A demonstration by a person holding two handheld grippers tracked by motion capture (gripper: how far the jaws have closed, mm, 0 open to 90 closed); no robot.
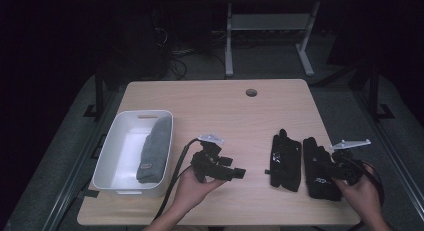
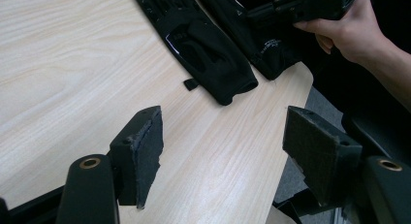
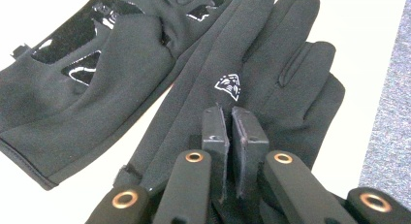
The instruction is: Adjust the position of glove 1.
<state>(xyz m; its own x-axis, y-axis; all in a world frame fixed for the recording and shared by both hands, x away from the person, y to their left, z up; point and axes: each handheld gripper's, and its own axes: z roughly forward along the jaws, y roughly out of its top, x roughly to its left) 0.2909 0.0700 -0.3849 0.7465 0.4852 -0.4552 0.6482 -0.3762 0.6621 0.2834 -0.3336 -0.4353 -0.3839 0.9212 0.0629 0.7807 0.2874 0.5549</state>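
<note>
Our right tool has its jaws pinched together on the right-hand glove, lower right of the high view, likely to lift it. Our left tool waits open over the counter, near the other glove.

two black gloves, one white bin, one grey cloth, two grippers

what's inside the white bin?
One grey folded cloth lies along the right side of the white bin, a small dark tag near its front end. The rest of the floor shows bare. Whatever is under the cloth is covered.
</note>
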